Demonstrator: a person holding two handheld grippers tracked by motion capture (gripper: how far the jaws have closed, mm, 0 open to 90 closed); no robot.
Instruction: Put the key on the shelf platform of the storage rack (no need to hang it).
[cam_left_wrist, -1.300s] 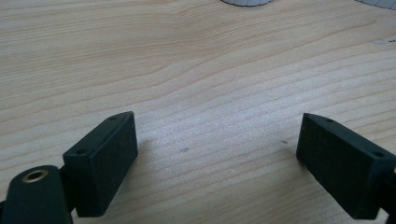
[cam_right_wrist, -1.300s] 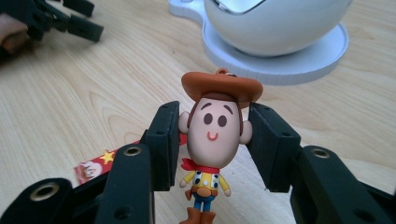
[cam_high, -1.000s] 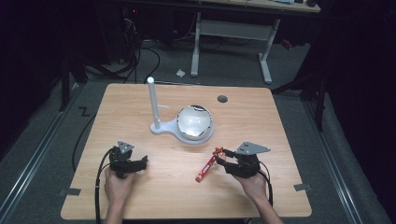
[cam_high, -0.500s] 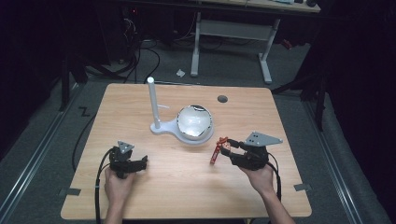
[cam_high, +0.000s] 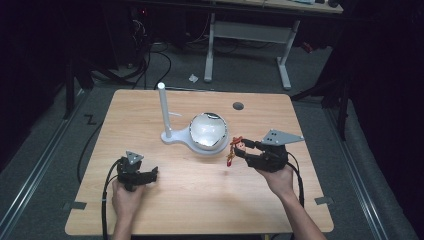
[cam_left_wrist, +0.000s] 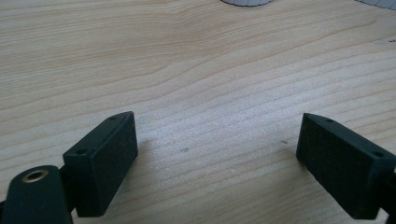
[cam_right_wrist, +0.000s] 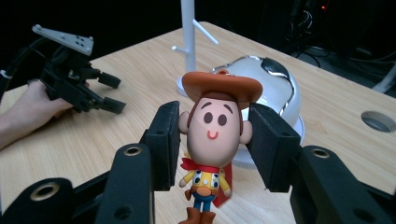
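Cowboy figure's (cam_right_wrist: 208, 154) boots cut off; perhaps tongs hide its ears.

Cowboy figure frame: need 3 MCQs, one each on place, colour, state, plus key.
1. Where is the cowboy figure?
A. Lying flat on the table
B. Between the jaws of the right gripper, off the table top
C. Hanging on the white stand

2. What colour is the figure's hat?
A. Brown
B. Blue
C. White

3. How does the left gripper stand?
A. Shut on the figure
B. Shut on nothing
C. Open, with bare wood between its jaws

Key:
1 B: the right gripper view shows both pads pressed to the head, and the high view shows the figure dangling above the table.
2 A: the hat brim is brown in the right gripper view.
3 C: the left gripper view shows the jaws wide apart over bare wood.
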